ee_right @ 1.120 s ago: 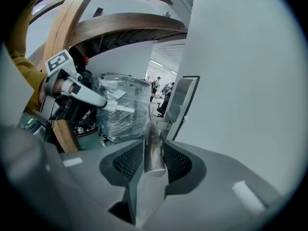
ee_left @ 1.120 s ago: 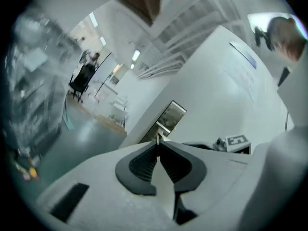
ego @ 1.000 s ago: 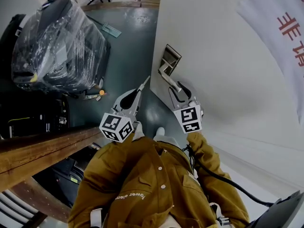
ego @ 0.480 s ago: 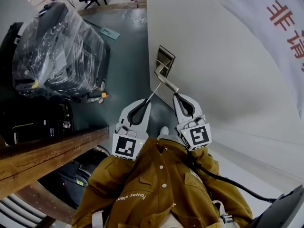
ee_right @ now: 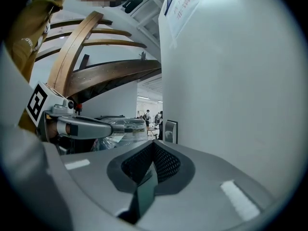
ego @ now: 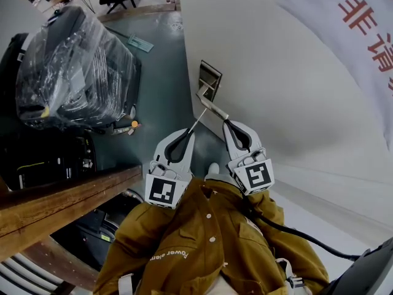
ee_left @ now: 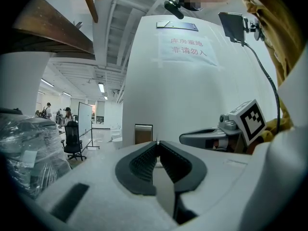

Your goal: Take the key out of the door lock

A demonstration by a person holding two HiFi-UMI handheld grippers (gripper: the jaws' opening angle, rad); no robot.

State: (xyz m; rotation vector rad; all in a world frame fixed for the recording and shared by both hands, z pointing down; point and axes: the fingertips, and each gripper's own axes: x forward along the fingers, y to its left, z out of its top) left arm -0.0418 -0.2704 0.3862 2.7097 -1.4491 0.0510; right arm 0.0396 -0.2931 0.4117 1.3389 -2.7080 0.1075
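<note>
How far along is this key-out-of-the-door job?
Seemingly mostly done: a thin metal sliver, probably the key, sticks out of the left gripper's shut jaws, short of the lock plate. In hand: gripping it. The right gripper, jaws shut on nothing, sits by the door handle. Left: carrying it away, if it is the key.

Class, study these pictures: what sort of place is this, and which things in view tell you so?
Probably an open-plan office or workshop floor: an office chair and a whiteboard stand under strip lights, a plastic-wrapped load sits on the floor, and a white door carries a paper notice.
</note>
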